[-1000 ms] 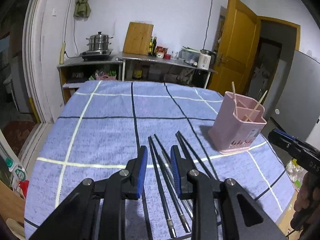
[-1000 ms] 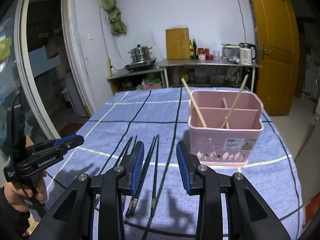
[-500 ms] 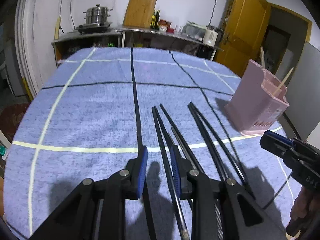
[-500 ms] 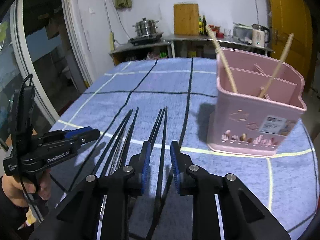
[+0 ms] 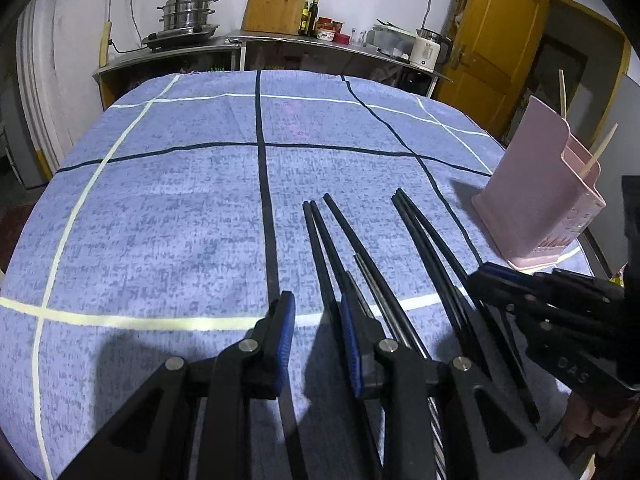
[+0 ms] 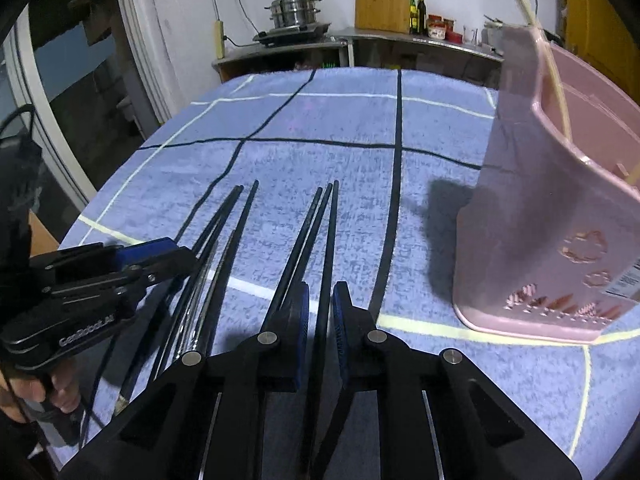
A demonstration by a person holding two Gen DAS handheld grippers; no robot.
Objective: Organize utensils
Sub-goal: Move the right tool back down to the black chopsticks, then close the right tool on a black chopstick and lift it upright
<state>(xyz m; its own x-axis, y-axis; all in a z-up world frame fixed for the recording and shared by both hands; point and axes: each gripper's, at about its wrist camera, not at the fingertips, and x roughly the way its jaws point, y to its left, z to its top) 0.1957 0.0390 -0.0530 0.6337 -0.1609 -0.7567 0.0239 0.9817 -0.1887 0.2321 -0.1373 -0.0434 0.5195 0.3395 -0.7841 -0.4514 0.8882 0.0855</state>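
Several black chopsticks (image 5: 320, 248) lie in a fan on the blue checked tablecloth (image 5: 168, 208); they also show in the right wrist view (image 6: 316, 220). A pink divided utensil holder (image 6: 532, 216) with two wooden sticks stands at the right, also seen in the left wrist view (image 5: 536, 200). My left gripper (image 5: 316, 304) is open, low over the cloth, with one chopstick between its jaws. My right gripper (image 6: 320, 296) is open only narrowly, straddling the rightmost chopstick (image 6: 331, 216) near the cloth; contact is not visible.
A counter at the back holds a steel steamer pot (image 5: 188, 10), a wooden cutting board (image 5: 276, 0), bottles and a kettle. A yellow door (image 5: 492, 40) is at the right. The table edge runs close behind both grippers.
Both grippers have dropped and moved forward toward the chopsticks. The right jaws have narrowed from wide open to a small gap around one chopstick. The chopsticks have not moved.
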